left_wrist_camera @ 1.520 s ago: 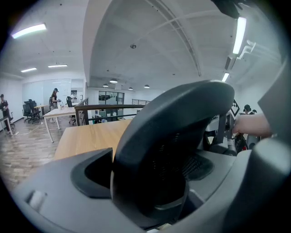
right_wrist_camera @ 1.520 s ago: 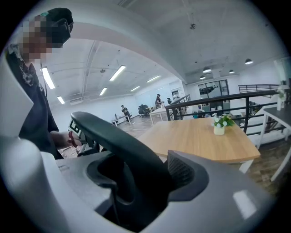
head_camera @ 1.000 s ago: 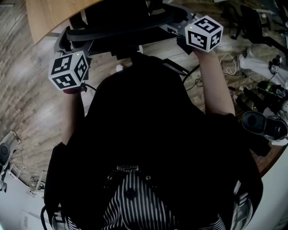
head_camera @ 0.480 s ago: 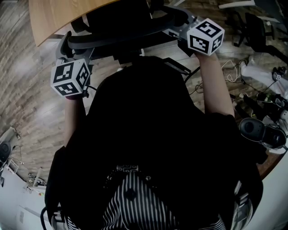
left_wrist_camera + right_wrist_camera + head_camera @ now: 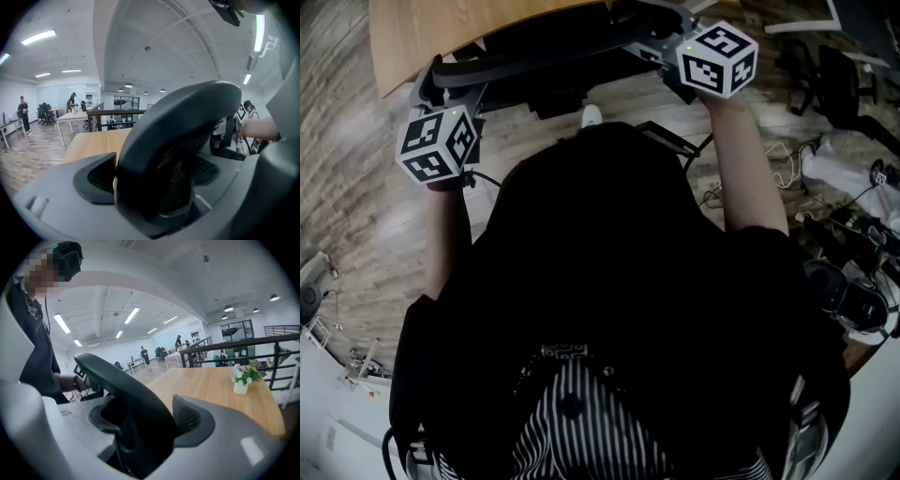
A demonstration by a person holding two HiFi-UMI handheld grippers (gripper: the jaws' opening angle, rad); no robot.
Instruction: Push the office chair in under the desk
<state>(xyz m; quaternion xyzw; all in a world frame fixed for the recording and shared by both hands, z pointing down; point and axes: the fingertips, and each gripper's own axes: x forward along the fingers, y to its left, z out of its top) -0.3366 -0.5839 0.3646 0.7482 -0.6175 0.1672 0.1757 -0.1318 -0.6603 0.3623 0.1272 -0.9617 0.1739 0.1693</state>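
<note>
The black office chair's curved backrest rim lies at the top of the head view, against the edge of the wooden desk. My left gripper clamps the rim's left end, and my right gripper clamps its right end. In the left gripper view the rim fills the gap between the grey jaws of the left gripper, with the desk top behind. In the right gripper view the rim runs between the jaws of the right gripper, before the desk. The seat and wheels are hidden.
A small pot of flowers stands on the desk. Cables, other black chairs and a black device crowd the wooden floor at the right. People stand far off in the office.
Both grippers and the chair back have moved forward, towards the desk. The backrest rim now lies closer against the desk's edge. The grips have not changed.
</note>
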